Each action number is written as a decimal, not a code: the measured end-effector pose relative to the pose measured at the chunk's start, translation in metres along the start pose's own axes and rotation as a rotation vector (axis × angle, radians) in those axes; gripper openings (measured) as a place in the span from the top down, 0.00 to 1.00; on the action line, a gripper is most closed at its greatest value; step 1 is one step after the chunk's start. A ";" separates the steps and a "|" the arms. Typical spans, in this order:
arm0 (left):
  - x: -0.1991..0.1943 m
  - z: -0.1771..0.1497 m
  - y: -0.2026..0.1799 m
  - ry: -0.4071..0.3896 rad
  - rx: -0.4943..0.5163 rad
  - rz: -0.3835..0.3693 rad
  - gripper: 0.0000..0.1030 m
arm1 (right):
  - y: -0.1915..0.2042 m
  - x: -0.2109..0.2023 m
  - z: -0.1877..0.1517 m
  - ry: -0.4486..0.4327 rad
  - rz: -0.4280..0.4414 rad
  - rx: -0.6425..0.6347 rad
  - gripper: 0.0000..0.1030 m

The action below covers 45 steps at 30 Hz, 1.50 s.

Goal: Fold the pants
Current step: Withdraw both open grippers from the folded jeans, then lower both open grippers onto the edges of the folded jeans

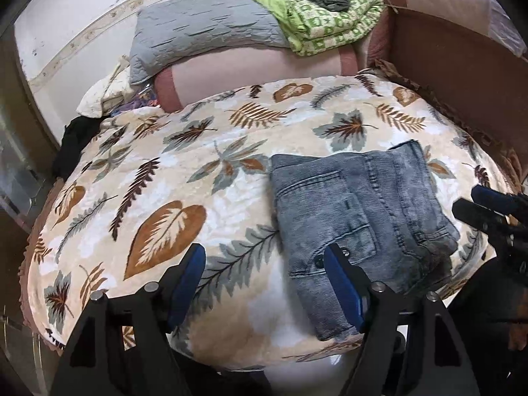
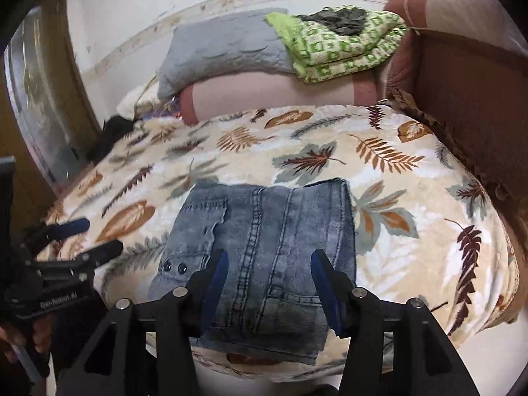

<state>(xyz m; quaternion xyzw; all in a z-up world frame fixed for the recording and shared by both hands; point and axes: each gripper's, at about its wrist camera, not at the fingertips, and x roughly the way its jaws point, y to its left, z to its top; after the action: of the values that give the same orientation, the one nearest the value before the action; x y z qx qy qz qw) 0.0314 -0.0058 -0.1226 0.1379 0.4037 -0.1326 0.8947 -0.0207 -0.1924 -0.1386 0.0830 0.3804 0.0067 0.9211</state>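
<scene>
Leaf-print blanket covers the bed. At the far end there's a grey pillow on a pink bolster, with a green checked quilt folded to its right.

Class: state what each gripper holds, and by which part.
Nothing: the left gripper and right gripper are open above the folded grey-blue denim pants.

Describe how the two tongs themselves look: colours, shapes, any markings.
Both the left tongs and the right tongs have matte black angular linkage frames with round silver pivot pins. Each finger carries a flat blue pad. The right wrist view shows white lettering on the left tool's body, too blurred to read.
</scene>
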 end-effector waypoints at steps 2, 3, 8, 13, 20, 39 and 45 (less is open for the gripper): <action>0.001 -0.001 0.006 0.006 -0.012 0.016 0.27 | 0.009 0.002 0.001 0.019 -0.015 -0.024 0.46; 0.002 -0.002 0.009 0.009 -0.016 0.024 0.27 | 0.013 0.003 0.002 0.025 -0.024 -0.036 0.46; 0.008 -0.004 0.021 0.030 -0.044 0.049 0.27 | 0.031 0.001 0.005 0.041 -0.053 -0.088 0.45; 0.009 -0.005 0.026 0.033 -0.058 0.054 0.27 | 0.042 -0.002 0.008 0.039 -0.076 -0.122 0.44; 0.011 -0.006 0.025 0.042 -0.049 0.058 0.27 | 0.046 -0.004 0.009 0.042 -0.076 -0.122 0.44; 0.013 -0.007 0.015 0.064 -0.023 0.065 0.27 | 0.031 0.002 0.003 0.049 -0.080 -0.099 0.43; 0.026 -0.003 0.012 0.083 -0.014 0.051 0.27 | -0.013 0.023 -0.003 0.095 -0.037 0.056 0.43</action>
<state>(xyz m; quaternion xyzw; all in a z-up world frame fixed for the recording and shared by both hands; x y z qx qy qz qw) 0.0501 0.0032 -0.1421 0.1473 0.4379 -0.1013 0.8811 -0.0077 -0.2035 -0.1589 0.1013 0.4251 -0.0173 0.8993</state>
